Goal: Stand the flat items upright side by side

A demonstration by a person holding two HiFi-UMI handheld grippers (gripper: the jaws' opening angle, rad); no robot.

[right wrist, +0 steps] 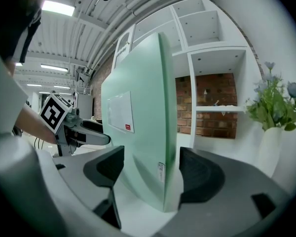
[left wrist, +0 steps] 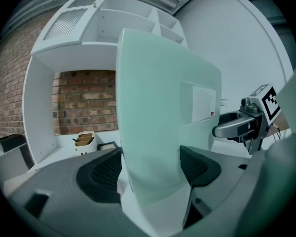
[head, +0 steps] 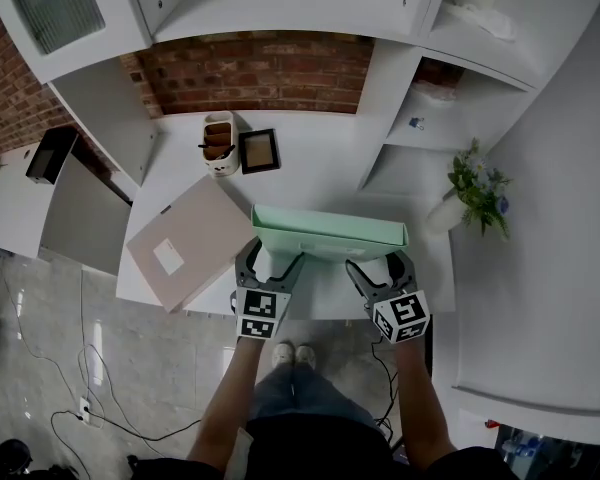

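A mint-green file box (head: 330, 233) stands upright on its long edge near the front of the white desk (head: 320, 168). My left gripper (head: 270, 258) straddles its left end. In the left gripper view both pads (left wrist: 104, 171) lie against the box (left wrist: 163, 107), gripping it. My right gripper (head: 380, 266) straddles the right end. In the right gripper view the box (right wrist: 138, 122) stands between the jaws of my right gripper (right wrist: 150, 169), with a thin gap at each pad. A beige flat folder (head: 190, 243) lies on the desk to the left, its corner over the front edge.
A pen holder (head: 218, 143) and a small dark picture frame (head: 259, 151) stand at the back by the brick wall. A white vase of flowers (head: 475, 193) sits at the right. White shelving surrounds the desk, and cables lie on the floor below.
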